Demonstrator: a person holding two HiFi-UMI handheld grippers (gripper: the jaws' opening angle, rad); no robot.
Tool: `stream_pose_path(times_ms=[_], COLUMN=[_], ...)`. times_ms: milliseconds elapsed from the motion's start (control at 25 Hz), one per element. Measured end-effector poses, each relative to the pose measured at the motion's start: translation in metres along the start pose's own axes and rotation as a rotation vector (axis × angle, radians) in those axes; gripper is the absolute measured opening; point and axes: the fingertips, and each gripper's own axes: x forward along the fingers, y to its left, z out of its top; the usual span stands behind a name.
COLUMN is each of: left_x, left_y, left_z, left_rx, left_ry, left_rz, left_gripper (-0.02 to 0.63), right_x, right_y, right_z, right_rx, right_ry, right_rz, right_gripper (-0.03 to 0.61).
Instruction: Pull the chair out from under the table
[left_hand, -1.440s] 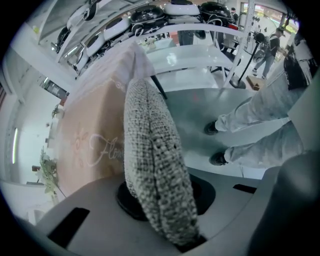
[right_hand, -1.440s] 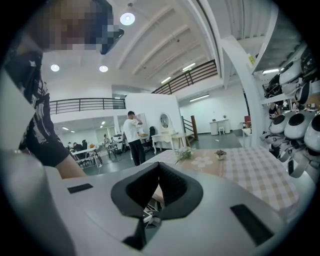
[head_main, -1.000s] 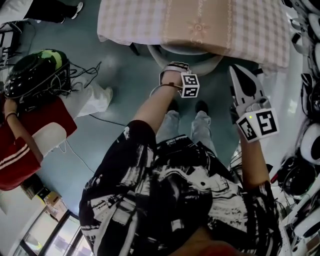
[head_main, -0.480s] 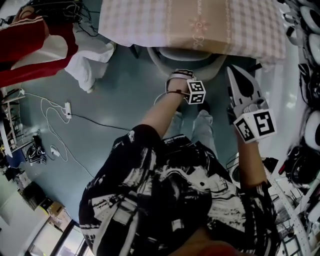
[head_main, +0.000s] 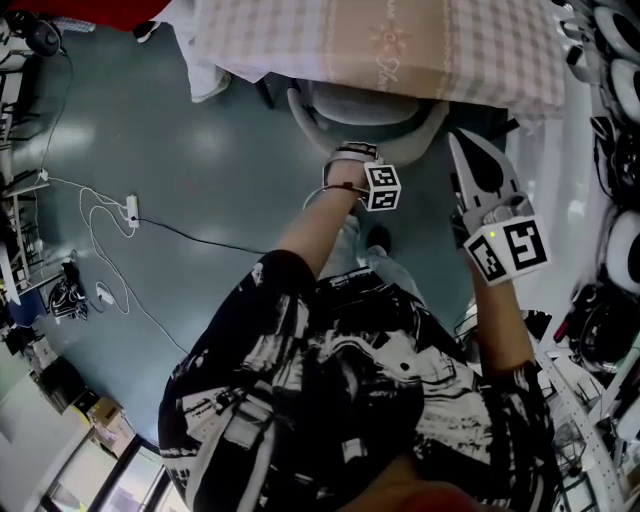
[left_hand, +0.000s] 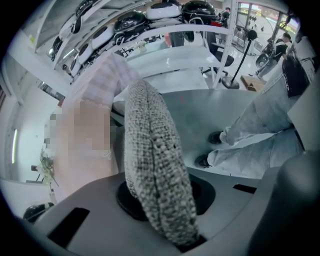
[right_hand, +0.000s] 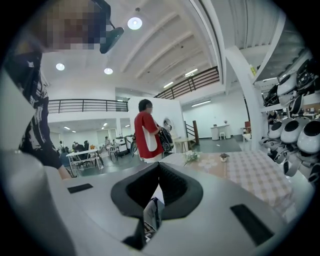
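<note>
A grey woven chair (head_main: 365, 108) stands partly beneath the table (head_main: 380, 45), which has a pink checked cloth. My left gripper (head_main: 350, 160) points steeply down and is shut on the top of the chair's backrest. In the left gripper view the rough woven backrest (left_hand: 152, 165) fills the space between the jaws, with the cloth (left_hand: 92, 120) to its left. My right gripper (head_main: 478, 160) hangs in the air to the right of the chair, near the table's edge. Its jaws are shut tip to tip on nothing (right_hand: 159, 167), and the tabletop (right_hand: 250, 172) lies beyond them.
The wearer's legs and shoes (head_main: 378, 238) stand just behind the chair. A power strip with cables (head_main: 132, 210) lies on the floor at the left. White rounded shells (head_main: 620, 250) crowd shelves along the right. A person in red (right_hand: 147, 132) stands beyond the table.
The left gripper has drawn back with the backrest, and more of the chair shows from under the cloth. The view has swung, so the person in red has left the head view.
</note>
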Motion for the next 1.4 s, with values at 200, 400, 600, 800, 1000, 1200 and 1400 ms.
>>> stream_pose_path(times_ms=[200,400,600,800,1000,1200,1400], left_x=[-0.004,-0.009,-0.015,-0.022,-0.028,-0.035,-0.043], left_y=[-0.024,-0.048,-0.071,-0.095,-0.124,-0.144,-0.173], left_z=[0.006,0.009,0.013,0.013,0.011,0.01,0.009], left_rx=[-0.009,-0.014,-0.008,0.013,0.032,0.052,0.059], left_ry=[0.003,0.004,0.007,-0.002,-0.011,-0.01,-0.013], left_rz=[0.003,0.001,0.0,0.002,-0.005,-0.008,-0.007], left_gripper=[0.044,0.044,0.044,0.044,0.044,0.044,0.044], right_x=[-0.027,-0.044,-0.058,-0.065,-0.079,-0.093,-0.111], right_y=[0.001,0.013,0.024,0.045,0.073,0.095,0.12], right_z=[-0.009,-0.013,-0.016,-0.017,-0.021,-0.028,-0.031], right_rx=[-0.001,-0.01,-0.017,-0.018,-0.012,-0.005,-0.009], right_ry=[0.004,0.01,0.017,0.017,0.026,0.032,0.026], right_rz=[0.039,0.083,0.102,0.096,0.069,0.039,0.008], right_gripper=[-0.002,-0.002,-0.002,-0.002,-0.002,-0.002,-0.002])
